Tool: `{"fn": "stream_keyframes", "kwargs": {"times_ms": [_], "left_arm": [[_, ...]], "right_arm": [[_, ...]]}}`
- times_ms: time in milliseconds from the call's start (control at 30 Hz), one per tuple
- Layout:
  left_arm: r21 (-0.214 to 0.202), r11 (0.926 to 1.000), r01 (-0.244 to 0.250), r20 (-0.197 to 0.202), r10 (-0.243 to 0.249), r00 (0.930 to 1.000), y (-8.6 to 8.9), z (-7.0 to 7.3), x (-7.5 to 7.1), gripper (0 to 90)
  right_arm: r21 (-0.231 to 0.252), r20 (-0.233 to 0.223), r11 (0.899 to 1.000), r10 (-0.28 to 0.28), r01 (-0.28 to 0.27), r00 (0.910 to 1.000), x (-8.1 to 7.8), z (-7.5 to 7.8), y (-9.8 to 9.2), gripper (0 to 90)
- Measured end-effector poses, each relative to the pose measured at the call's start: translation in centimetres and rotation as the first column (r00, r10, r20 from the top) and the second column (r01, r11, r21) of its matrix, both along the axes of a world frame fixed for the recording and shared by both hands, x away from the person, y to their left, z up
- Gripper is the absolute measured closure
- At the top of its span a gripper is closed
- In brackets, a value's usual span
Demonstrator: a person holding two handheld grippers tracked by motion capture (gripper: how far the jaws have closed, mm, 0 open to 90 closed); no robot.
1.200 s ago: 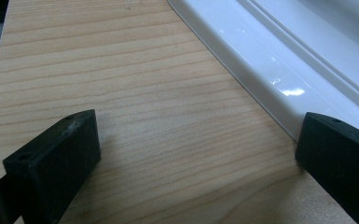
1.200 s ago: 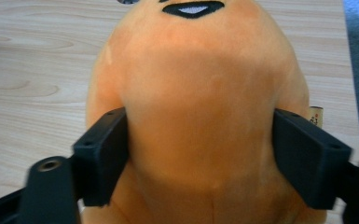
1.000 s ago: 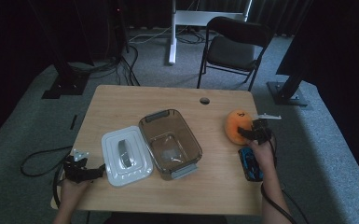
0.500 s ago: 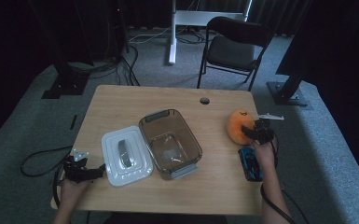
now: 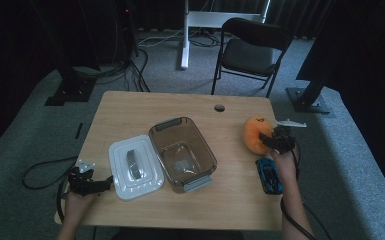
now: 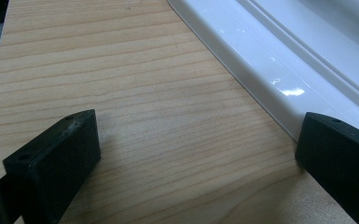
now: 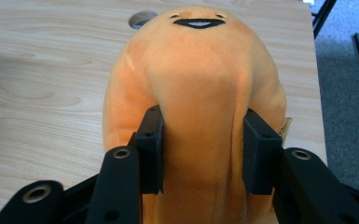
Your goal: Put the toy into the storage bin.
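Your right gripper (image 7: 201, 149) has the orange plush toy (image 7: 193, 88) pinched between its two black pads, which press into the soft body from either side and dent it; the jaws stand partly closed around it, having just been closing onto the plush. In the high view the plush toy (image 5: 255, 132) sits near the bench's (image 5: 230, 205) right edge, well to the right of the clear brown container (image 5: 182, 152), with your right gripper (image 5: 275, 141) at its right side and your right hand (image 5: 283, 162) behind it. A blue toy car (image 5: 269, 175) lies on the bench just below the plush toy, farther from the container than the toy's near side. The plush toy's stitched mouth faces away from you, toward the round cable hole (image 5: 219, 107) in the bench, which lies beyond the container's far right corner. Your left gripper (image 5: 87, 181) rests near the bench's left edge, just left of the white lid (image 5: 135, 167) that lies against the container's left side. Its jaws stand wide apart with only bare wood between them; in the left gripper view the lid's rim (image 6: 279, 79) runs right up to one jaw, though contact cannot be told.
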State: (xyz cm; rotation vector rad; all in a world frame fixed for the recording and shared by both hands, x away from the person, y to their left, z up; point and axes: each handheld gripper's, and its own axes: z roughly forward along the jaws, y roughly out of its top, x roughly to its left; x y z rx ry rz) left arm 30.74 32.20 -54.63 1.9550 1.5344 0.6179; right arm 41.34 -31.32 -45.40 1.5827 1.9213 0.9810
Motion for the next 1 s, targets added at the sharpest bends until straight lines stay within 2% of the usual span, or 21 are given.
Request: {"fn": "stream_keyframes", "kwargs": {"times_ms": [267,433,667,867,1000], "left_arm": [[0.0,1.0,0.0,0.0,0.0,1.0,0.0,0.0,0.0,0.3],[0.0,1.0,0.0,0.0,0.0,1.0,0.0,0.0,0.0,0.2],[0.0,1.0,0.0,0.0,0.0,1.0,0.0,0.0,0.0,0.3],[0.002,1.0,0.001,0.0,-0.001,1.0,0.0,0.0,0.0,0.3],[-0.001,1.0,-0.001,0.001,0.001,1.0,0.0,0.0,0.0,0.3]], "right_arm": [[0.006,0.026,0.999,0.031,-0.031,0.9992,-0.6,1.4,1.1,57.8],[0.006,0.06,0.998,0.066,-0.066,0.9961,-1.1,2.8,2.3,57.9],[0.012,0.076,0.996,0.092,-0.094,0.9928,-1.4,3.9,3.3,58.0],[0.019,0.109,0.993,0.117,-0.12,0.9872,-2.0,5.4,4.5,58.4],[0.016,0.133,0.989,0.146,-0.149,0.9803,-2.5,6.6,5.5,58.4]]}}
